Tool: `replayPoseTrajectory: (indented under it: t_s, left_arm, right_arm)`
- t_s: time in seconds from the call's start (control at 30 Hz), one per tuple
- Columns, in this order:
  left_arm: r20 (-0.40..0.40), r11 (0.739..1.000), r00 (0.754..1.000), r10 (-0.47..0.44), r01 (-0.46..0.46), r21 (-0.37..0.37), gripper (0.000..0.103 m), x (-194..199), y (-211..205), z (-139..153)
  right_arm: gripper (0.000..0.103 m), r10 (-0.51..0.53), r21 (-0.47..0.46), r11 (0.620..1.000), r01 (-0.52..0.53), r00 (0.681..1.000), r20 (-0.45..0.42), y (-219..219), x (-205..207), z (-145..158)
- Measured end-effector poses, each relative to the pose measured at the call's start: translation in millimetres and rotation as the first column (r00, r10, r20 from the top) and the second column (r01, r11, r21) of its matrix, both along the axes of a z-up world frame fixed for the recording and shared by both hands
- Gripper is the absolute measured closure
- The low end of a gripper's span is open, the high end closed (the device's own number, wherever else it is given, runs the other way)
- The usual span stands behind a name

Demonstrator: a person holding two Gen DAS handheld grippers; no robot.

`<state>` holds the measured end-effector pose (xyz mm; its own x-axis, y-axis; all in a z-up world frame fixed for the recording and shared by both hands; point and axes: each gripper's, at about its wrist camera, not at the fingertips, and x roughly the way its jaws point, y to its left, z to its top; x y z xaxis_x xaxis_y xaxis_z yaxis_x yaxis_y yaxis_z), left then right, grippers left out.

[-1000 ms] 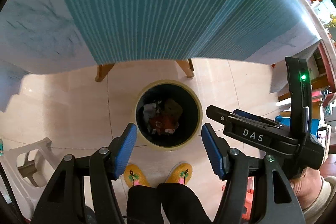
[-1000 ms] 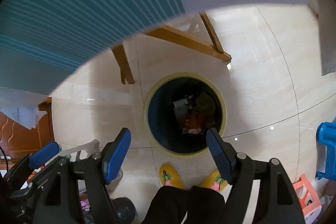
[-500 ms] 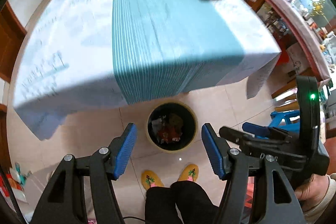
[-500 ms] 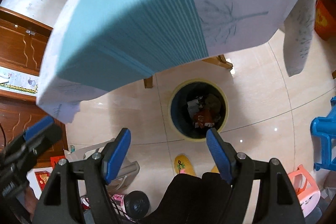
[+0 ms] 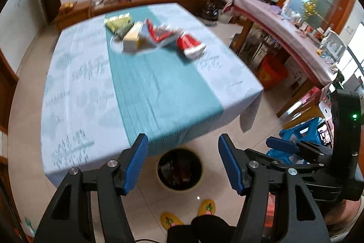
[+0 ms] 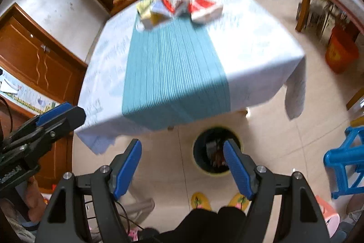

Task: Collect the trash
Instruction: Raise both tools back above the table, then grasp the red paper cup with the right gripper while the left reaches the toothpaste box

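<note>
- Left gripper (image 5: pixel 183 161): jaws apart, nothing between the blue pads.
- Right gripper (image 6: pixel 182 165): jaws apart, empty.
- Trash (image 5: pixel 157 34): blurred wrappers and cartons clustered at the table's (image 5: pixel 75 88) far end; print unreadable.
- Bin (image 5: pixel 179 169): on the floor at the table's near edge, holding rubbish.

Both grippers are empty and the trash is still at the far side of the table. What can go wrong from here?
1. The wrappers lie packed together at the far end, so an open left gripper may catch two or push one off the edge.
2. The tablecloth may get pinched and dragged.
3. The bin sits half under the table edge; drops can miss.
</note>
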<state>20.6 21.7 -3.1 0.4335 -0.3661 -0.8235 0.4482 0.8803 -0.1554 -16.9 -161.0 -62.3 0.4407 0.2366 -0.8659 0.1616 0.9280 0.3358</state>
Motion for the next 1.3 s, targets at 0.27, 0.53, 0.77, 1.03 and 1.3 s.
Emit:
replayPoseTrajectory:
  t_s: [0.27, 0.53, 0.77, 1.03, 1.3]
  left_arm:
    - [0.108, 0.996, 0.993, -0.052, 0.058, -0.061, 0.040, 6.7, -3.6, 43.4]
    - [0.151, 0.993, 0.987, -0.048, 0.063, -0.098, 0.040, 21.4, -2.2, 58.4]
    - [0.118, 0.994, 0.993, 0.018, -0.005, -0.109, 0.038, 56.2, 4.2, 47.9]
    - [0.027, 0.979, 0.982, 0.188, -0.185, -0.083, 0.038, 129.3, -4.8, 16.6]
    - [-0.123, 0.938, 0.932, 0.341, -0.346, -0.017, 0.038, 206.3, -36.5, -25.6]
  right_arm:
    - [0.028, -0.069, -0.052, 0.996, 0.076, 0.990, 0.121, -7.1, 6.8, 53.7]
    - [0.028, -0.083, -0.088, 0.991, 0.101, 0.978, 0.189, -5.9, 20.3, 82.1]
    - [0.028, -0.046, -0.095, 0.993, 0.066, 0.978, 0.204, -5.9, 49.7, 86.6]
    - [0.028, 0.041, -0.060, 0.998, -0.032, 0.988, 0.148, -32.3, 127.0, 53.8]
    - [0.028, 0.192, -0.030, 0.981, -0.191, 0.981, 0.035, -88.3, 241.0, 9.8]
